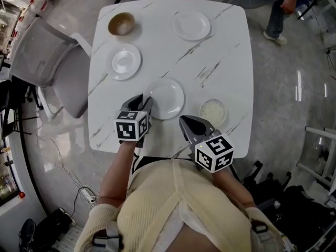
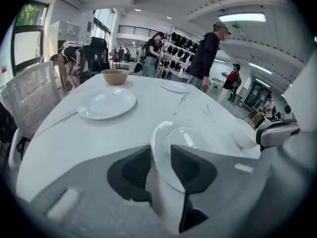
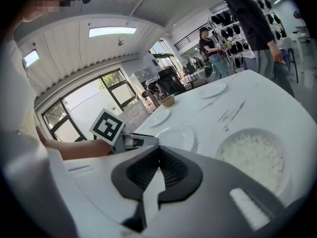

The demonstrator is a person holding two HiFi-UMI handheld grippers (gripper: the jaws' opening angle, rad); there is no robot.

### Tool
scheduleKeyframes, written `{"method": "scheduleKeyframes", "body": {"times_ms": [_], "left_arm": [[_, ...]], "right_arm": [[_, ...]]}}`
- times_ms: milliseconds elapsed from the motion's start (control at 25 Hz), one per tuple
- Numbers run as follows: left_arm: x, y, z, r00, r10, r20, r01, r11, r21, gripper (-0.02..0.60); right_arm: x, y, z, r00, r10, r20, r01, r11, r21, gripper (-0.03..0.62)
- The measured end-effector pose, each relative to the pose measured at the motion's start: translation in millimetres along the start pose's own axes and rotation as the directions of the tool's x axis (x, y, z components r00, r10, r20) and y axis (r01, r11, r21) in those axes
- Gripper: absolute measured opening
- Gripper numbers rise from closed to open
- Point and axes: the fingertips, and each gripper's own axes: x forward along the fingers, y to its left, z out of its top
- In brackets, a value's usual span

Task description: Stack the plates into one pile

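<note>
Your left claw (image 1: 144, 101) is clenched on the left rim of the near plate (image 1: 167, 100). In the left gripper view the rim runs up between the two dark pads (image 2: 136, 167). One pad is on the outside of the rim and the other is over the inside. The near plate lies flat on the white worktop (image 1: 220, 62), close to the edge by your body.

Up and to the left of the near plate, well apart from it, is a second plate (image 1: 124, 62). A brown bowl (image 1: 122, 23) is farther off that same way. A third plate (image 1: 191, 25) is far beyond the near plate, a bit to the right.

Your right claw (image 1: 185, 121) is just to the right of the near plate, by the worktop's near edge. Its jaws are pressed together with nothing between them. A dish of rice (image 1: 213, 112) sits just right of the near plate, close by that claw.

Some bits are hard to see. The left claw covers the part of the rim it grips, so you cannot see how far in the pads reach. From the head view, the marker cubes hide both of your hands. In the right gripper view, the claw's grey body cuts off the near side of the dish of rice.
</note>
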Motion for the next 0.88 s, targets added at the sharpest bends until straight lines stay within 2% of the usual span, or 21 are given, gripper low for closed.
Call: {"method": "scheduleKeyframes", "body": {"times_ms": [200, 360, 680, 880], "left_arm": [[1, 2, 1, 1.0, 0.007, 0.015, -0.006, 1.0, -0.029, 0.123], [-1, 3, 1, 0.999, -0.018, 0.032, 0.02, 0.997, -0.071, 0.107], [-8, 2, 7, 0.992, -0.116, 0.057, 0.119, 0.992, -0.038, 0.084], [-24, -4, 18, 0.971, -0.214, 0.109, 0.22, 0.974, -0.047, 0.052]], "right_arm": [[0, -1, -4, 1.0, 0.027, -0.014, -0.027, 1.0, -0.007, 0.002], [1, 0, -7, 1.0, 0.016, -0.027, -0.017, 1.0, -0.016, 0.002], [12, 7, 2, 0.999, -0.051, -0.01, 0.051, 0.998, -0.024, 0.003], [21, 24, 3, 0.998, -0.068, -0.011, 0.068, 0.998, -0.015, 0.002]]}}
